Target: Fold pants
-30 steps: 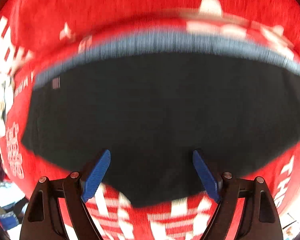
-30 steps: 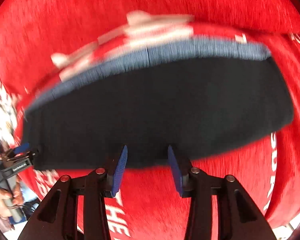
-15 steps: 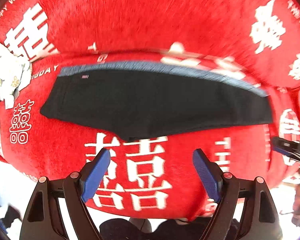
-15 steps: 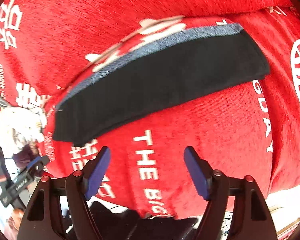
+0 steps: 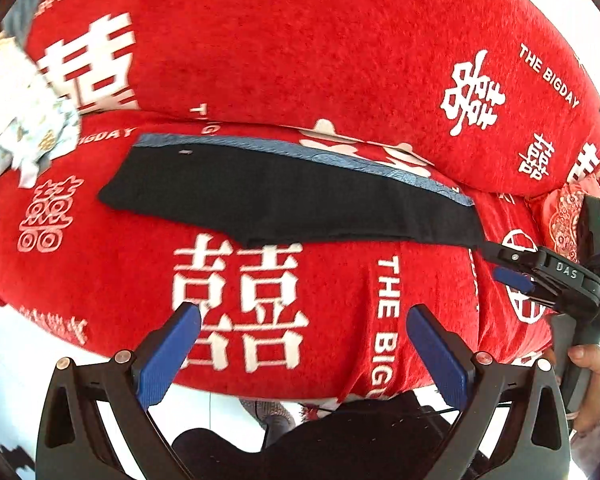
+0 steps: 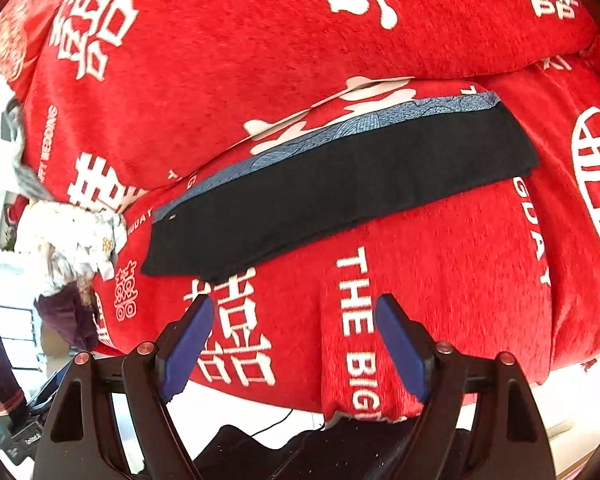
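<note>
The black pants (image 5: 284, 204) lie folded into a long flat strip on the red cover, with a blue patterned band (image 5: 340, 160) along the far edge. The same strip (image 6: 340, 184) runs diagonally through the right wrist view. My left gripper (image 5: 304, 316) hangs well above the cover's near edge, jaws opening, nothing between them. My right gripper (image 6: 296, 308) also stands apart from the pants, jaws opening and empty. In the left wrist view the right gripper (image 5: 512, 270) shows at the right edge, held by a hand (image 5: 588, 376).
The red cover (image 5: 300, 60) with white characters drapes a cushioned seat and its backrest. A white patterned cloth (image 5: 24, 120) lies at the left end. A dark lap (image 5: 340, 440) and pale floor show below the seat's front edge.
Both grippers have pulled up and back from the pants, which now look smaller and lie free. Both pairs of jaws stand wider than before.
</note>
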The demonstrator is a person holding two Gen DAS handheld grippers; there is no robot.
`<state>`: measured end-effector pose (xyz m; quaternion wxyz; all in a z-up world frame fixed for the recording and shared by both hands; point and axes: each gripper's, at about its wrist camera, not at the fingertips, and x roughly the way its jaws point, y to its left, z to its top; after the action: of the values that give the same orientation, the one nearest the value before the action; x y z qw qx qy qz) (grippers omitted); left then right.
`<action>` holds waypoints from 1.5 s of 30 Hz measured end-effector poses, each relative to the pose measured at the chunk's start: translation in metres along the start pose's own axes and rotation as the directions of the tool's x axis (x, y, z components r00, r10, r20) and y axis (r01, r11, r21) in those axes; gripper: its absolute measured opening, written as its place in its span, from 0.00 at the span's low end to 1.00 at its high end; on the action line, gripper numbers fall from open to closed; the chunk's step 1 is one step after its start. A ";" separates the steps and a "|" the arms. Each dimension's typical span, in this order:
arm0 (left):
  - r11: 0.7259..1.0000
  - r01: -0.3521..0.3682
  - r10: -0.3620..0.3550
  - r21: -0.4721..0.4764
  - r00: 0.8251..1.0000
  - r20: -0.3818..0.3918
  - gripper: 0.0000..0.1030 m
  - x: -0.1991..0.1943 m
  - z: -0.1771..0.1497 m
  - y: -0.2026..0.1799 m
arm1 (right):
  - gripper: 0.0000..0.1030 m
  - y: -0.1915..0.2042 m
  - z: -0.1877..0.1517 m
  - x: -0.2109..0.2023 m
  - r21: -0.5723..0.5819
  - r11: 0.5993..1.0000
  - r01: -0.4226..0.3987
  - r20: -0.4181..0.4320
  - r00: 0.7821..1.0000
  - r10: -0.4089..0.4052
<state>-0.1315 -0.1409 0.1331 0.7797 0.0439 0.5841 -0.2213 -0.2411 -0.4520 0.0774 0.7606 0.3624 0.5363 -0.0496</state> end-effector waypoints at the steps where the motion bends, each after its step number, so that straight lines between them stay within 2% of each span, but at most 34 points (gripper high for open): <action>1: 1.000 -0.001 0.001 -0.005 1.000 -0.002 1.00 -0.002 -0.004 0.004 | 0.83 0.004 -0.006 -0.006 -0.001 1.000 0.006 0.004 1.000 -0.006; 4: 0.999 -0.042 0.042 -0.013 0.999 -0.031 1.00 -0.012 -0.015 0.013 | 0.83 0.009 -0.015 -0.017 0.013 1.000 -0.002 0.000 1.000 0.002; 10: 0.996 -0.082 0.081 -0.044 0.997 -0.014 1.00 -0.035 -0.008 0.004 | 0.83 0.013 -0.012 -0.040 0.019 0.999 -0.048 0.001 0.999 0.048; 13: 0.997 -0.068 0.067 -0.037 0.998 -0.017 1.00 -0.034 0.007 -0.017 | 0.83 0.015 -0.003 -0.064 -0.001 0.997 -0.080 0.025 0.996 0.080; 17: 0.997 -0.082 0.082 0.012 0.997 0.014 1.00 -0.042 0.036 -0.060 | 0.83 0.009 0.012 -0.097 -0.031 0.997 -0.072 0.069 0.995 0.074; 19: 0.997 -0.062 0.060 0.039 0.997 0.049 1.00 -0.050 0.048 -0.079 | 0.83 -0.003 0.021 -0.108 -0.010 0.997 -0.072 0.089 0.993 0.073; 23: 0.993 -0.075 0.070 0.092 0.996 0.059 1.00 -0.049 0.064 -0.103 | 0.83 -0.020 0.028 -0.128 0.041 0.995 -0.085 0.149 0.986 0.078; 30: 0.990 -0.081 0.077 0.116 0.996 0.037 1.00 -0.041 0.074 -0.130 | 0.83 -0.042 0.024 -0.138 0.092 0.992 -0.084 0.160 0.985 0.068; 38: 0.984 -0.097 0.097 0.149 0.995 0.005 1.00 -0.026 0.066 -0.154 | 0.83 -0.050 0.017 -0.148 0.033 0.999 -0.008 0.184 0.983 0.001; 41: 0.981 -0.082 0.089 0.176 0.996 -0.028 1.00 -0.018 0.065 -0.156 | 0.83 -0.054 0.008 -0.146 0.066 0.998 -0.001 0.175 0.985 -0.011; 45: 0.973 -0.057 0.066 0.222 0.997 -0.035 1.00 -0.013 0.071 -0.154 | 0.83 -0.056 -0.003 -0.141 0.114 0.993 0.007 0.185 0.982 -0.028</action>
<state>-0.1317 -0.2986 0.1972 0.7640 0.1529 0.5705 -0.2597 -0.3291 -0.5356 0.1692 0.7853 0.3937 0.4625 -0.1201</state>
